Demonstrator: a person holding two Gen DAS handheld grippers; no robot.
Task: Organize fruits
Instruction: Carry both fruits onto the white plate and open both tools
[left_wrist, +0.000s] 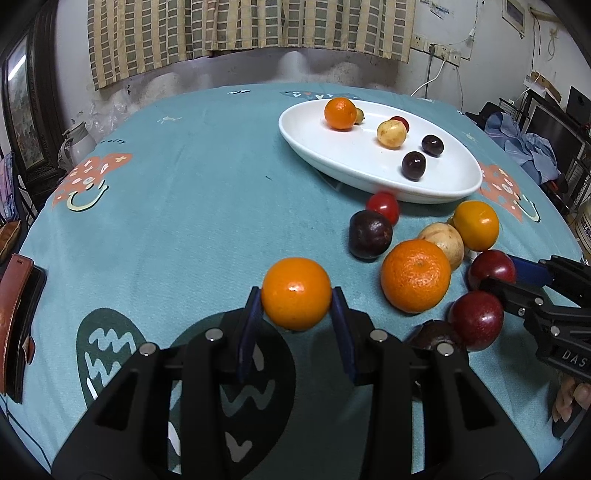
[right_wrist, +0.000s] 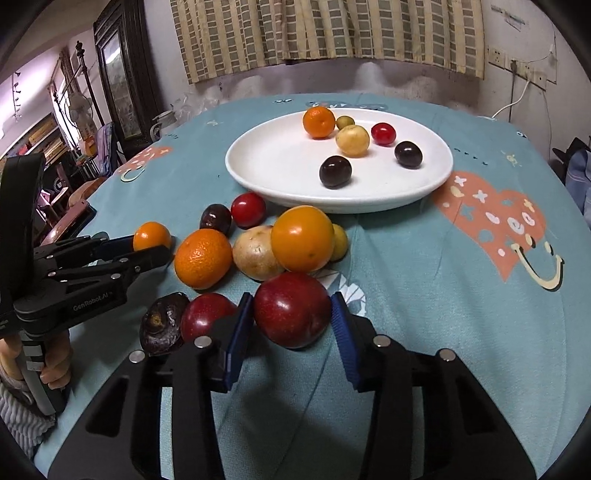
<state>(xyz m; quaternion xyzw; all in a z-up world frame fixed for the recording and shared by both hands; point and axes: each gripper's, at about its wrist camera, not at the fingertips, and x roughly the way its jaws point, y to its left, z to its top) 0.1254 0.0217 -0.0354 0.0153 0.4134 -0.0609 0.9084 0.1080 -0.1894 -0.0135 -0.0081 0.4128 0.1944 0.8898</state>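
Observation:
My left gripper (left_wrist: 296, 304) is shut on a small orange (left_wrist: 296, 293); it also shows in the right wrist view (right_wrist: 151, 236). My right gripper (right_wrist: 291, 314) is shut on a red plum (right_wrist: 291, 310), seen from the left wrist view too (left_wrist: 493, 267). A white oval plate (right_wrist: 273, 166) holds an orange (right_wrist: 318, 122), a yellow fruit (right_wrist: 352, 140), a red tomato (right_wrist: 383, 133), a small green fruit (right_wrist: 345, 122) and two dark plums (right_wrist: 335, 171). Several loose fruits lie between the grippers and the plate: a mandarin (right_wrist: 203, 258), a smooth orange (right_wrist: 302, 238), a potato-like fruit (right_wrist: 256, 253), another red plum (right_wrist: 207, 317).
A teal patterned cloth (right_wrist: 424, 295) covers the table. A wrinkled dark fruit (right_wrist: 162, 325) lies left of my right gripper. A brown wallet and phone (left_wrist: 18, 317) lie at the table's left edge. Wall and curtain stand behind the table.

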